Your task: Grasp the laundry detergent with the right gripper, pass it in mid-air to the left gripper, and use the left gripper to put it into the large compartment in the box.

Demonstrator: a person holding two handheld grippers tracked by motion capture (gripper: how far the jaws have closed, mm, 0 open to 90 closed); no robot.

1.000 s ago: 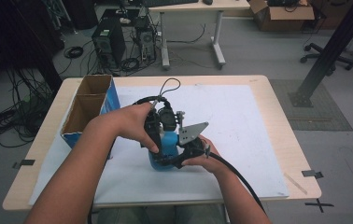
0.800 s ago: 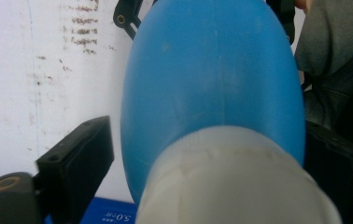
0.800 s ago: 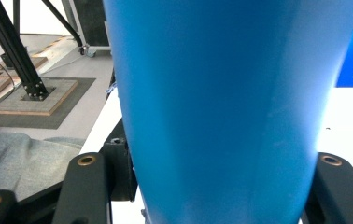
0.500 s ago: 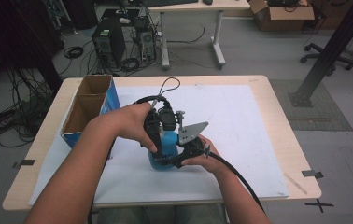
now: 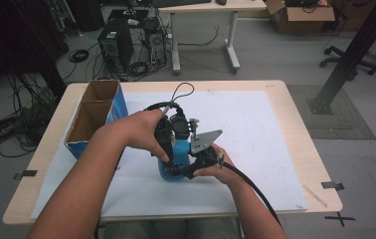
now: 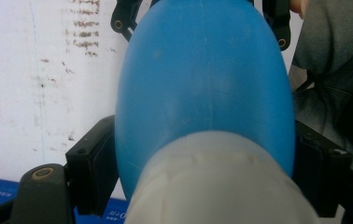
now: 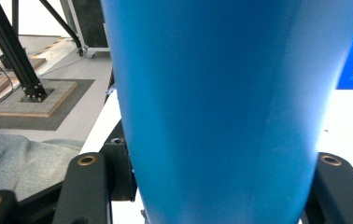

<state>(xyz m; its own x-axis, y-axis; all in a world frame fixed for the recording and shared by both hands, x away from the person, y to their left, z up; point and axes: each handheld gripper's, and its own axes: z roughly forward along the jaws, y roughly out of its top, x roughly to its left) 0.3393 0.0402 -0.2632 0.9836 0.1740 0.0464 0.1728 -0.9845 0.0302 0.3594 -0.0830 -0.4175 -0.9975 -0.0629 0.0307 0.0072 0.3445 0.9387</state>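
A blue bottle (image 5: 172, 167) with a pale neck stands on the white sheet near the table's front middle. My left gripper (image 5: 172, 149) comes down on it from above. Its jaws have just been closing, and in the left gripper view the pads (image 6: 93, 170) press both sides of the bottle (image 6: 202, 84) beside the pale neck (image 6: 212, 186). My right gripper (image 5: 188, 168) reaches in from the right, low down, and is shut on the bottle's body (image 7: 221, 93), with its black jaws on either side. Hands hide much of the bottle in the high view.
An open cardboard box (image 5: 94, 117) with a blue side stands at the table's left, close to the left forearm. The white sheet (image 5: 255, 129) covers most of the wooden table (image 5: 303, 134). Cables, computer towers and a desk lie on the floor beyond the far edge.
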